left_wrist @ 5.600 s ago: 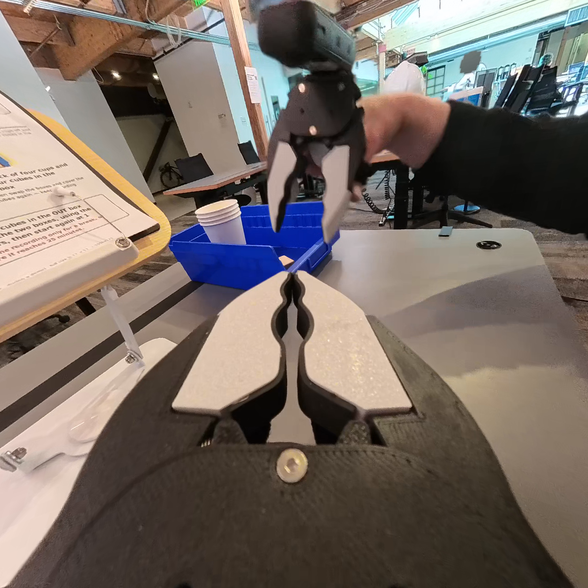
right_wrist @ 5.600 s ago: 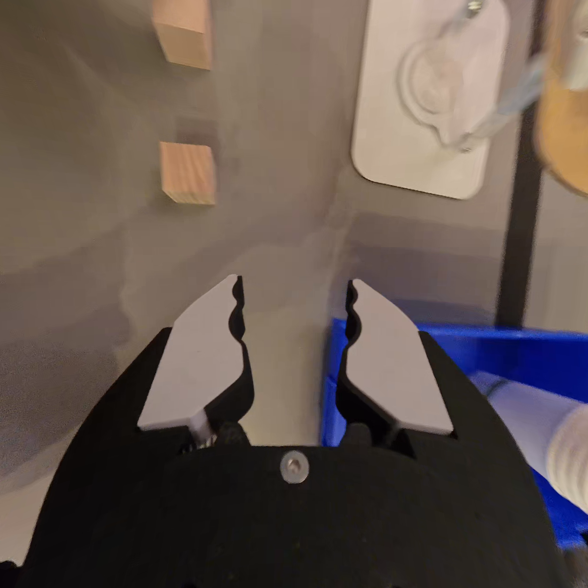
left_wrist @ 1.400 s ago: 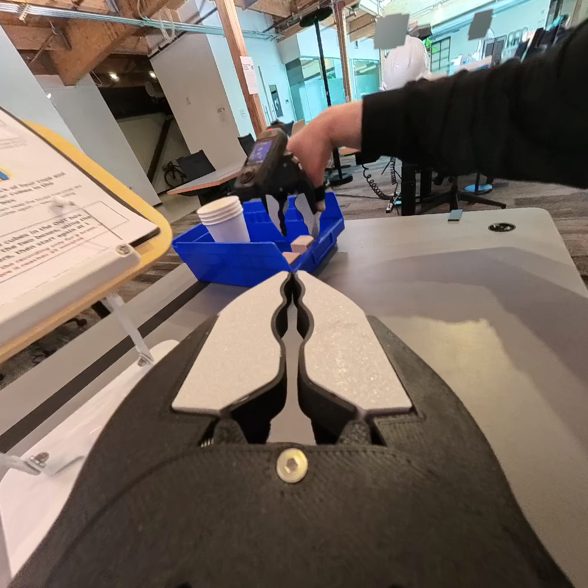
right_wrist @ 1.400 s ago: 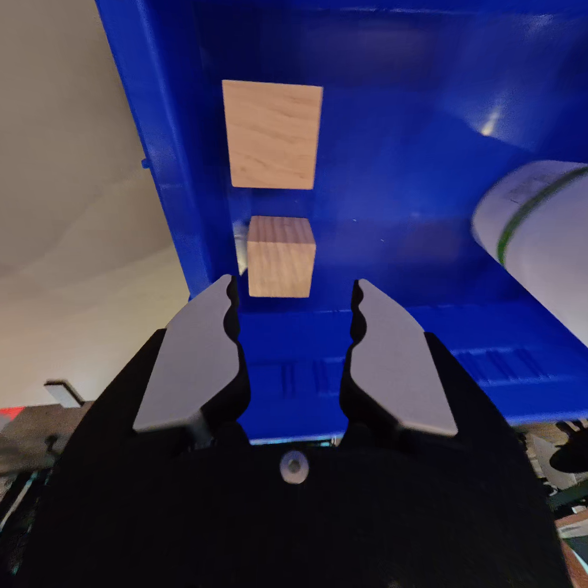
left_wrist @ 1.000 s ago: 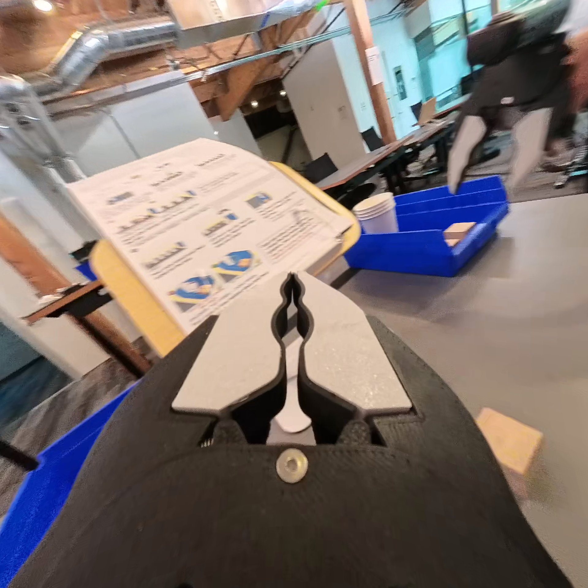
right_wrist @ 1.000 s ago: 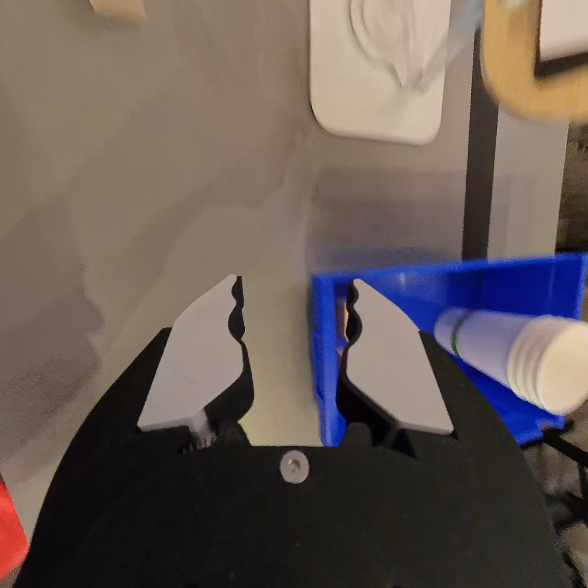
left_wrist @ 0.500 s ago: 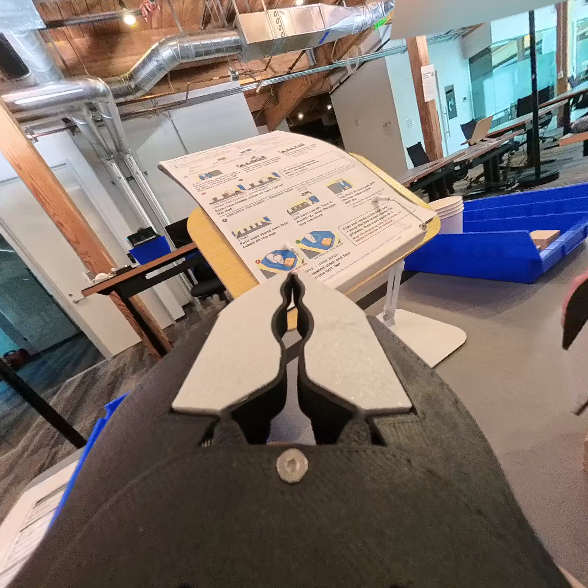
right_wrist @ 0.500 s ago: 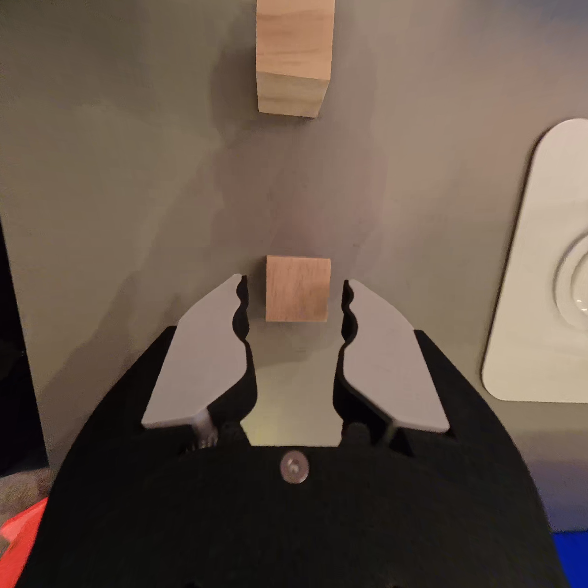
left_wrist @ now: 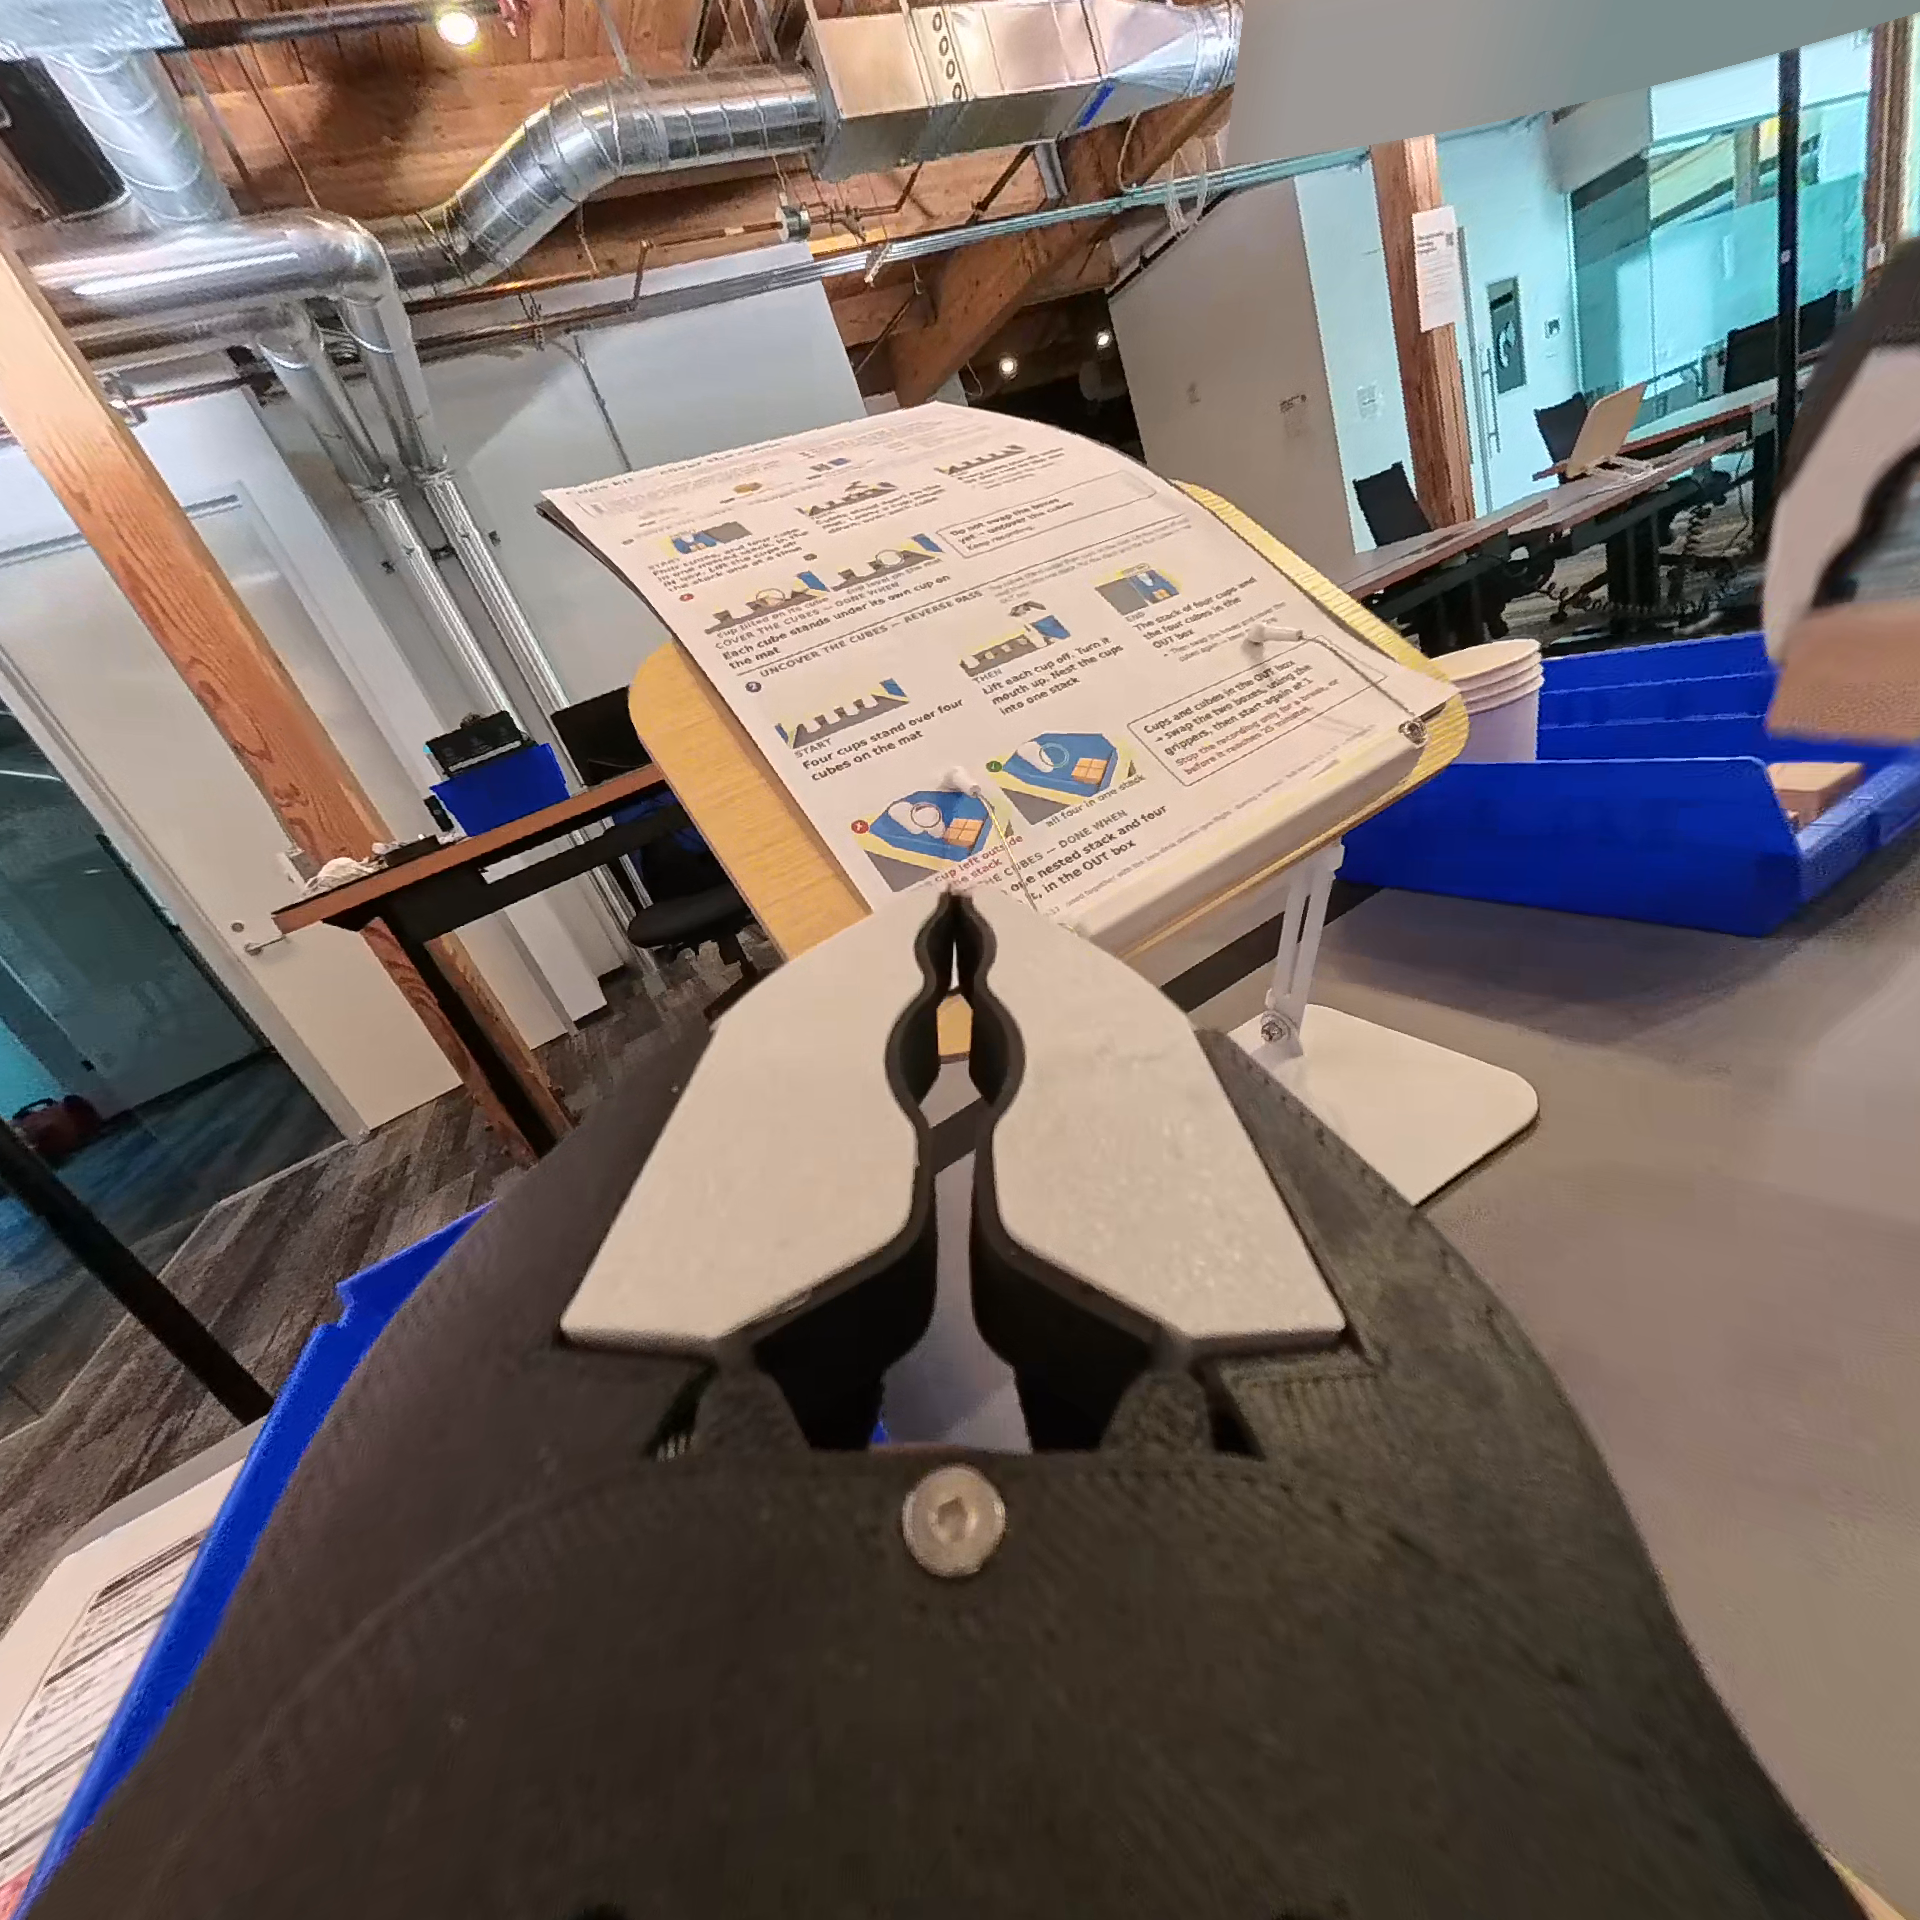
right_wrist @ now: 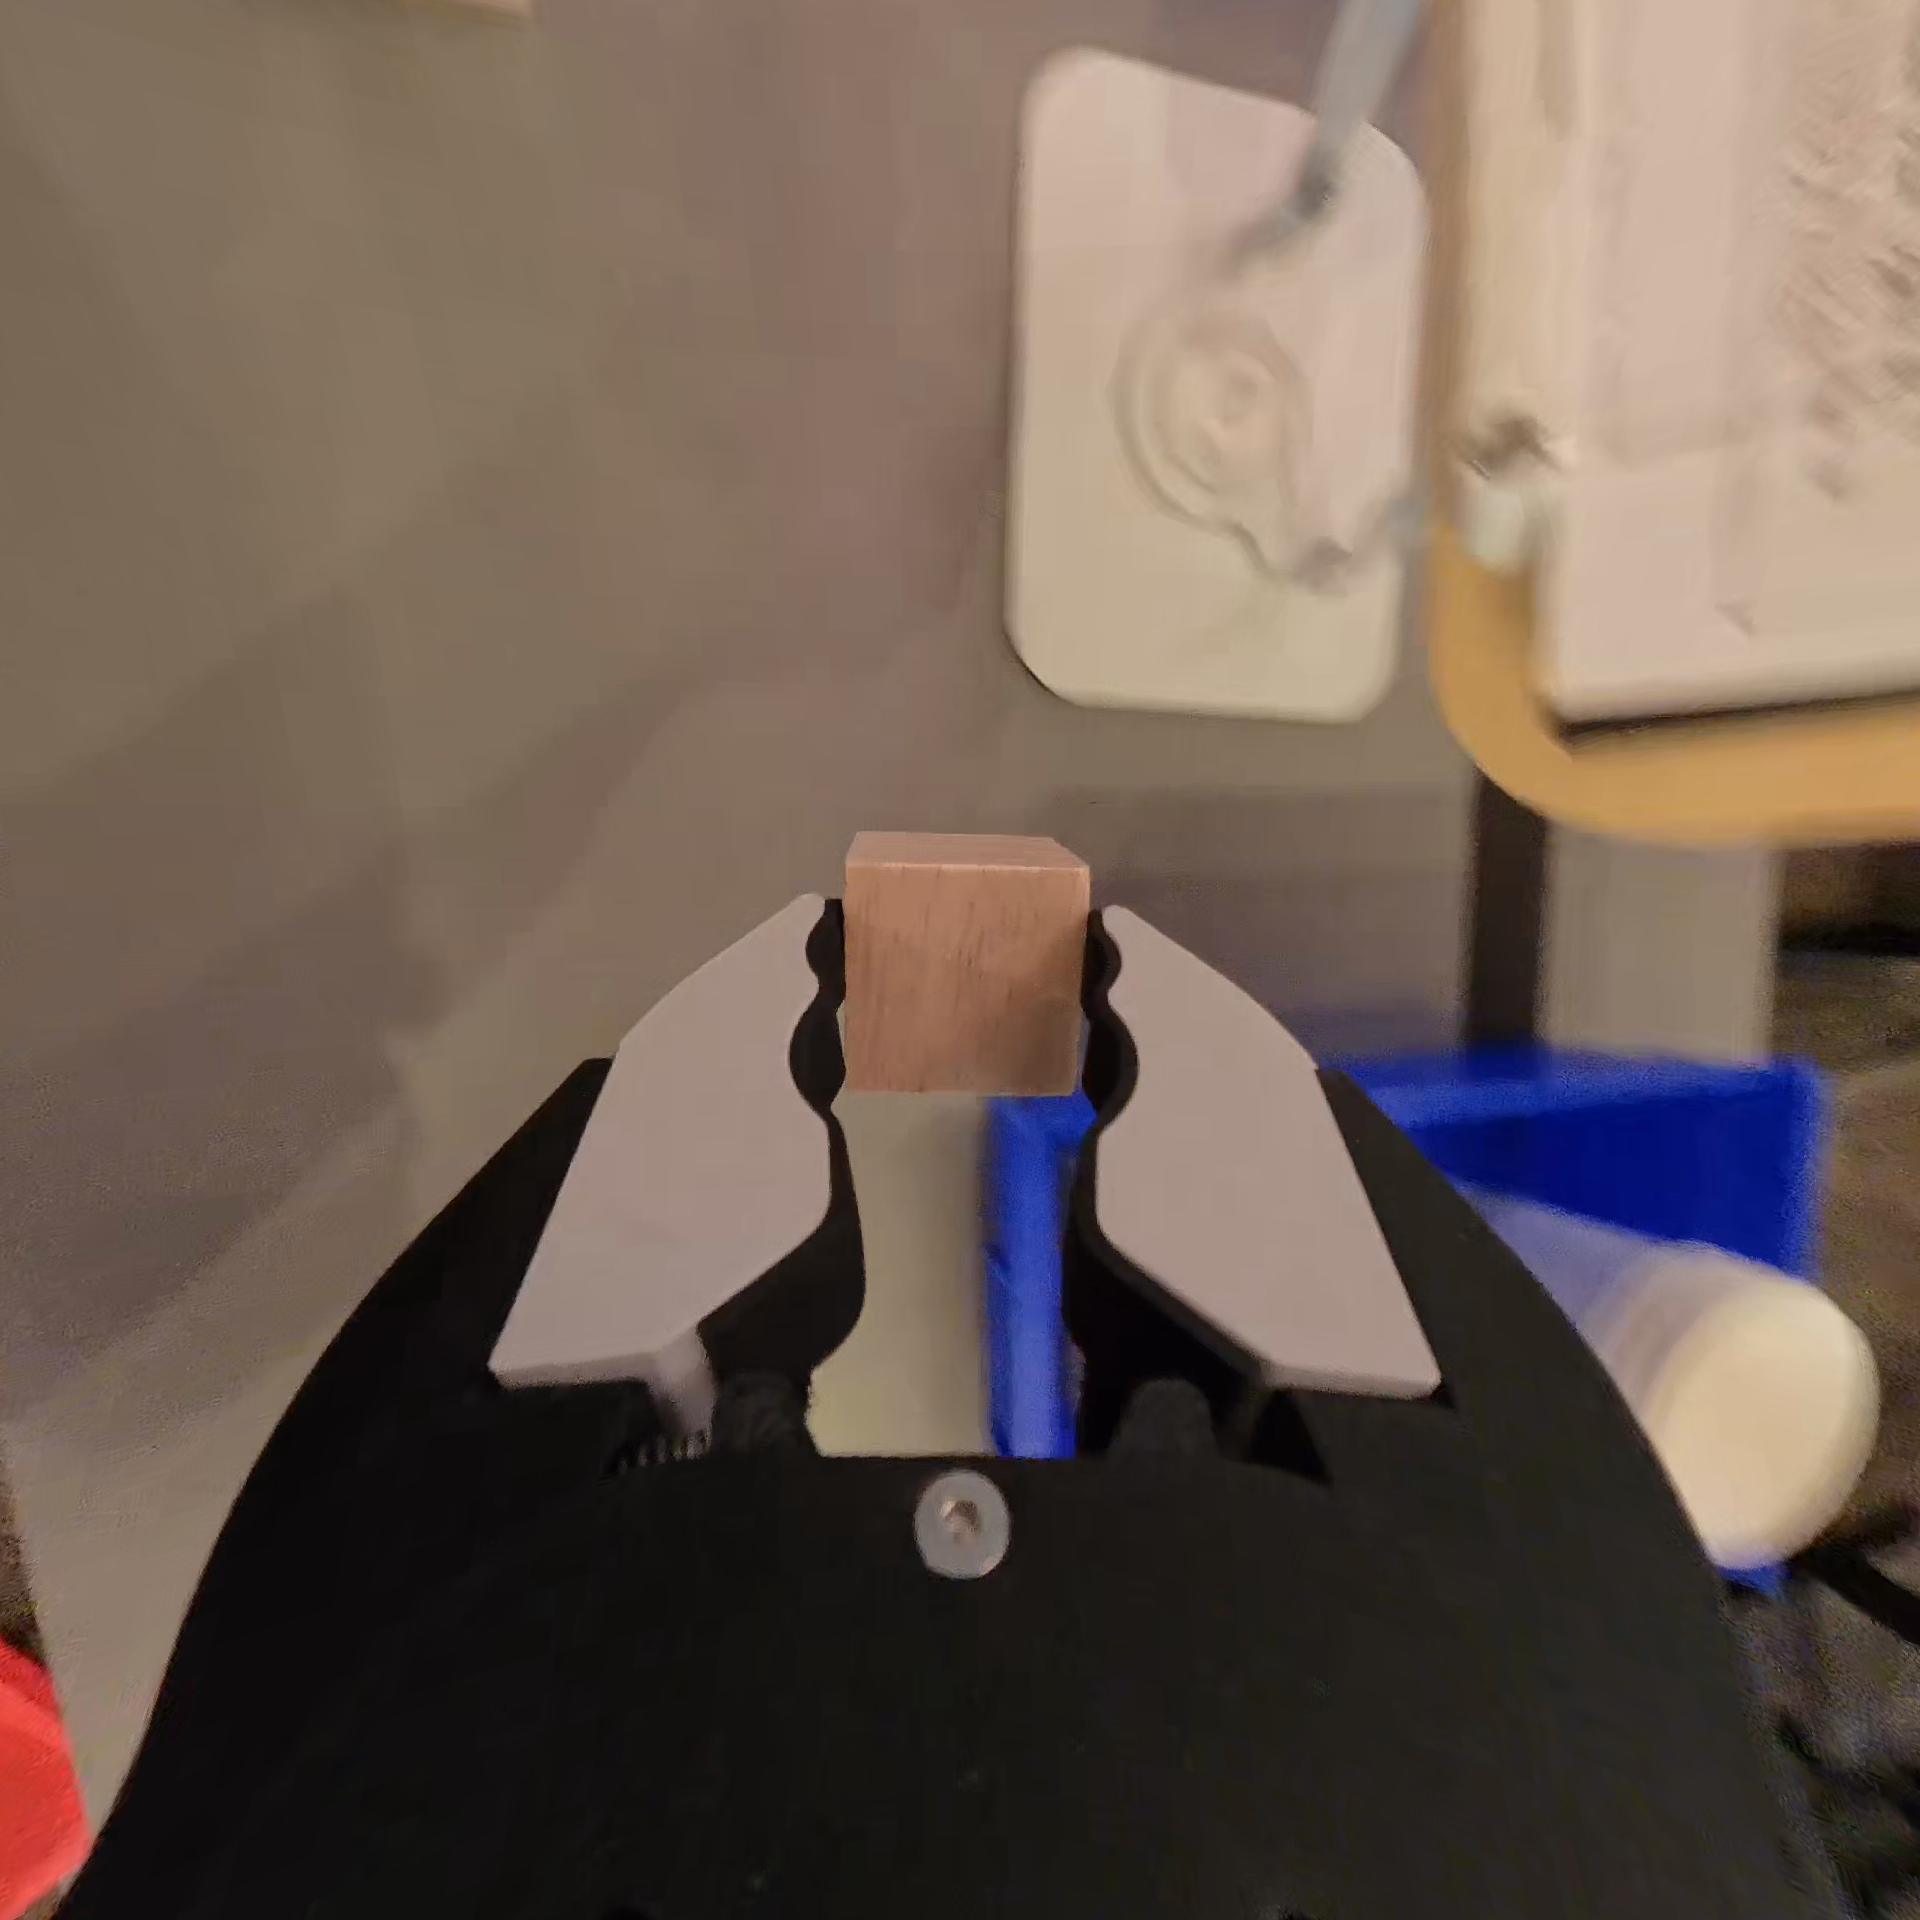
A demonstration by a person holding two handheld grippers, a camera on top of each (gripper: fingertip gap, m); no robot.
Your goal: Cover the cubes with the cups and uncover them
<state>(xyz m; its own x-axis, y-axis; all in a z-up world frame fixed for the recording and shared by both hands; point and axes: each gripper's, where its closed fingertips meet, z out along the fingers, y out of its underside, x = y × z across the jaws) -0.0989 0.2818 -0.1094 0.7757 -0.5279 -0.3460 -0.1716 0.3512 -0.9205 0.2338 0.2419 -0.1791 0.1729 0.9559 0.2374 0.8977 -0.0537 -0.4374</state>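
Lifted now, pale square wooden cube (right_wrist: 964, 995) sits clamped in right tongs (right_wrist: 961, 925).

Printed instruction sheet (left_wrist: 997, 665) on tilted stand (left_wrist: 1382, 1091).

R claw (right_wrist: 964, 920) clamped on wood cube (right_wrist: 961, 985) | above grey table (right_wrist: 416, 520) | blue bin (right_wrist: 1558, 1132) w/ cup stack (right_wrist: 1704, 1382) lower-right

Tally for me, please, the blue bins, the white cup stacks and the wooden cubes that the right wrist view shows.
Blue bins: 1
White cup stacks: 1
Wooden cubes: 2, the held cube clamped between the jaws of the right gripper, and a second cube cut off by the top edge
Total: 4
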